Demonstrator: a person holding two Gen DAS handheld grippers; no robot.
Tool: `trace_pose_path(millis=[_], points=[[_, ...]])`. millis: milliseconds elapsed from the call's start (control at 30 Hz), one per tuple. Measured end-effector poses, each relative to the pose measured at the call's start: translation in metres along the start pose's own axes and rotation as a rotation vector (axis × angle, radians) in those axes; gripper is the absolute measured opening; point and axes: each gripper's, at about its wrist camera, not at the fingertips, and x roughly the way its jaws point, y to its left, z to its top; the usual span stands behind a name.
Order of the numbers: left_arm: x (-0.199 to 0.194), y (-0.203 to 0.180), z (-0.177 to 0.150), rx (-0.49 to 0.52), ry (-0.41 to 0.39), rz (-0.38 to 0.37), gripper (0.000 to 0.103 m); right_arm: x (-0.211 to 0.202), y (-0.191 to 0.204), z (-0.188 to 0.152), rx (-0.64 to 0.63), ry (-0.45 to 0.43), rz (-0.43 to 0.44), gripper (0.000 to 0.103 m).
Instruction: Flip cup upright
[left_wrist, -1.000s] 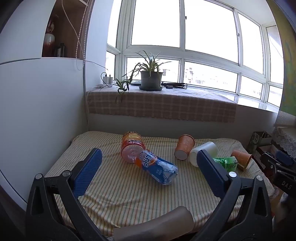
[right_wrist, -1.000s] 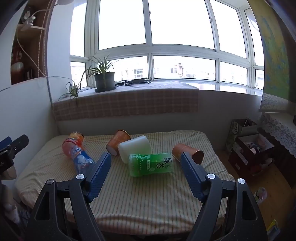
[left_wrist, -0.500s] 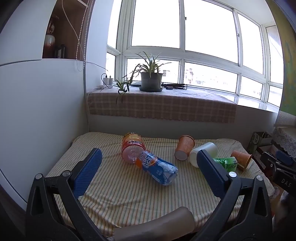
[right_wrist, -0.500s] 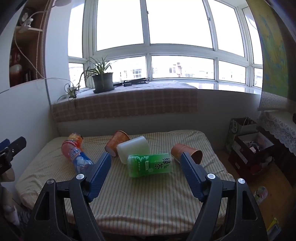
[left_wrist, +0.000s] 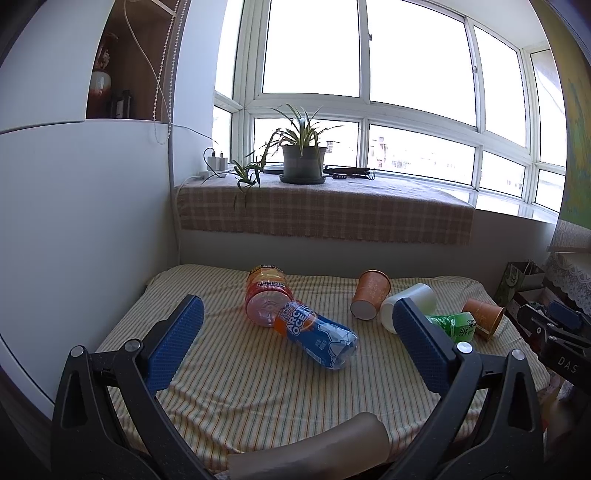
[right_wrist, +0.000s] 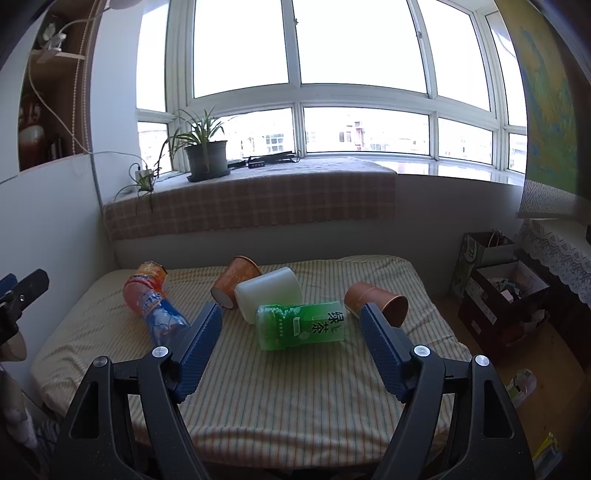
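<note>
Several cups and bottles lie on their sides on a striped cloth table (right_wrist: 295, 398). An orange paper cup (right_wrist: 234, 280) lies at the back, a white cup (right_wrist: 269, 293) beside it, a green cup (right_wrist: 301, 326) in front, and a brown paper cup (right_wrist: 376, 302) at the right. In the left wrist view these are the orange cup (left_wrist: 369, 299), white cup (left_wrist: 408, 304), green cup (left_wrist: 454, 325) and brown cup (left_wrist: 484, 317). My right gripper (right_wrist: 291, 325) is open and empty, short of the green cup. My left gripper (left_wrist: 295, 317) is open and empty, short of the bottles.
A blue bottle (left_wrist: 317, 332) and a red-orange bottle (left_wrist: 267, 295) lie at the table's left. A checked window ledge (right_wrist: 251, 199) with a potted plant (right_wrist: 205, 155) runs behind. A white cabinet (left_wrist: 85, 229) stands left. Boxes (right_wrist: 502, 291) sit on the floor at right.
The right gripper has drifted slightly right and forward, so the cups sit a little more to the left in its view. The left view is nearly unchanged.
</note>
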Motion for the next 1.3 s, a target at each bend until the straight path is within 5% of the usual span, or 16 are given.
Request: trace_pose_path(millis=[1300], points=[[-0.0003, 0.0003, -0.0006, 0.003, -0.005, 0.002, 0.103, 0.0057, 0.0029, 0.0024, -0.002, 0.018, 0.007, 0.077]])
